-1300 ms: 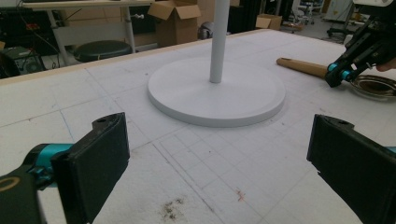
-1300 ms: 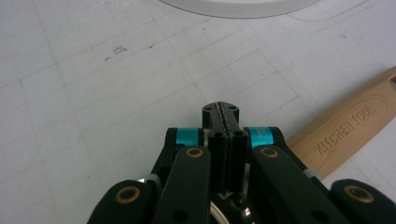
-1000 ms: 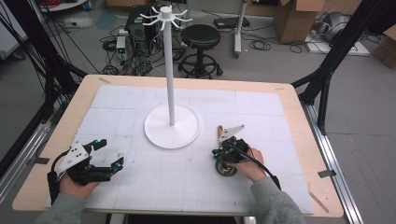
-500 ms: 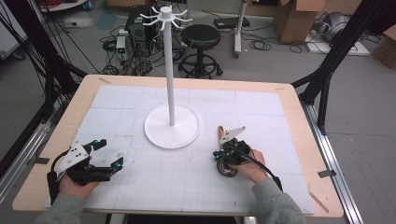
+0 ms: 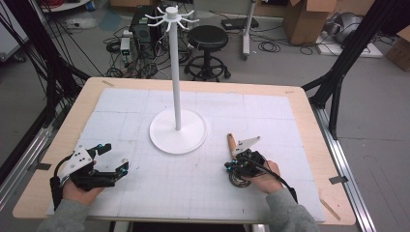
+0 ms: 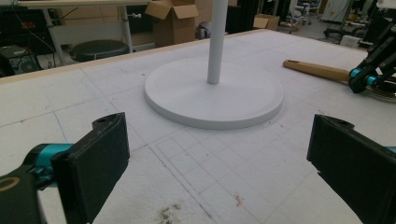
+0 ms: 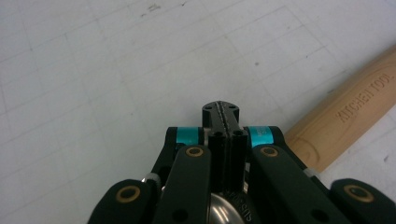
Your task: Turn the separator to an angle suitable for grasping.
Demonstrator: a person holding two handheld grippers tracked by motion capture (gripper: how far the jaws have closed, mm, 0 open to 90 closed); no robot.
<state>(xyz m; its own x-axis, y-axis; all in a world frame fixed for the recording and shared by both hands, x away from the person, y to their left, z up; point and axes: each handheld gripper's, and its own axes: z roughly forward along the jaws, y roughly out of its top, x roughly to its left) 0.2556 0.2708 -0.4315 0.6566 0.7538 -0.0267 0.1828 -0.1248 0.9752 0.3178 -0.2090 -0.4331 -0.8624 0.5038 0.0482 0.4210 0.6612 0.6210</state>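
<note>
A kitchen tool with a wooden handle [image 5: 231,141] and a round metal head [image 5: 237,180] lies on the white gridded mat right of centre. My right gripper [image 5: 231,165] rests over its metal part, jaws pressed together. In the right gripper view the shut jaws [image 7: 220,109] point at the mat, with the handle [image 7: 355,116] to their right and shiny metal [image 7: 224,210] beneath the linkage. Whether the pads pinch the metal I cannot tell. My left gripper [image 5: 114,156] sits at the near left, jaws wide apart [image 6: 219,163] with nothing between them.
A white stand [image 5: 179,133] with a tall pole and hooks at the top stands mid-table; its base [image 6: 215,98] lies ahead of the left gripper. The wooden table rim [image 5: 314,145] frames the mat. A stool and boxes stand on the floor beyond.
The right hand has edged slightly toward the near edge of the table. The left hand has stayed put.
</note>
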